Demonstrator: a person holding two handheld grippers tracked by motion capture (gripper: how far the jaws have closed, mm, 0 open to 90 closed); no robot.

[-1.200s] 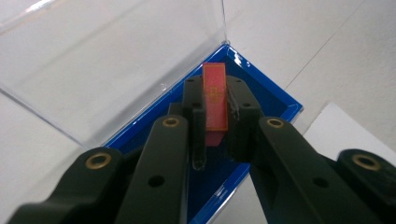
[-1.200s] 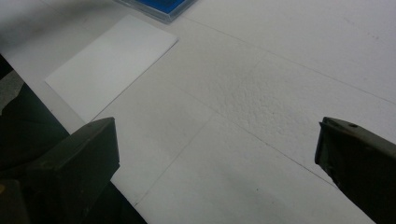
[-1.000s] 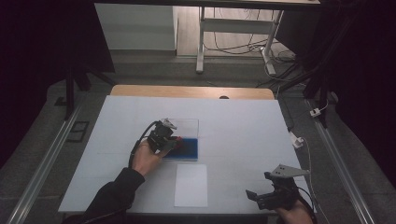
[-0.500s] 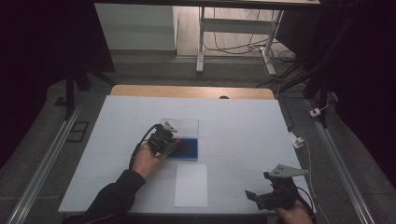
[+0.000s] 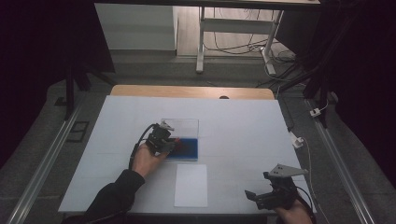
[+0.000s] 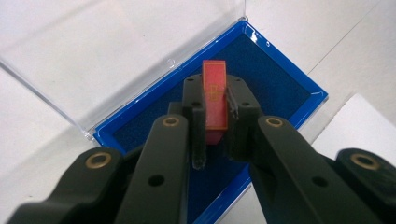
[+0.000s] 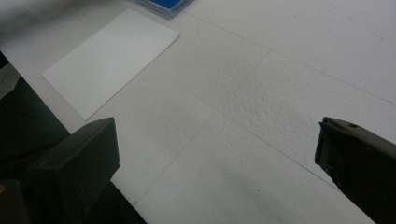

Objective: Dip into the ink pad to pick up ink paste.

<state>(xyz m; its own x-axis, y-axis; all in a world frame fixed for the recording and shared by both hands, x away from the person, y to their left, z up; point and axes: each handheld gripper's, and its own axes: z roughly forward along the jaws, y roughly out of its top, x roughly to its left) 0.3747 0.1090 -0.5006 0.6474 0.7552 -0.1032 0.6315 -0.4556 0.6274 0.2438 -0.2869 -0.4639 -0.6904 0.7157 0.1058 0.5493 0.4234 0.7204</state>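
Two tools are in your hands: your left tool (image 6: 215,122) pinches the red card (image 6: 215,100) upright between its pads, just above the blue tray (image 6: 280,88) of the open case, whose clear lid (image 6: 116,51) lies flat on the tabletop (image 5: 243,126). Your right tool (image 5: 270,192) hangs spread wide near the white sheet (image 5: 191,185).

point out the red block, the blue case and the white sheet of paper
red block (image 6: 215,100), left gripper view, its flat face between the jaws
blue case (image 6: 280,88), left gripper view, its dark felt floor
white sheet of paper (image 5: 191,185), high view, its middle
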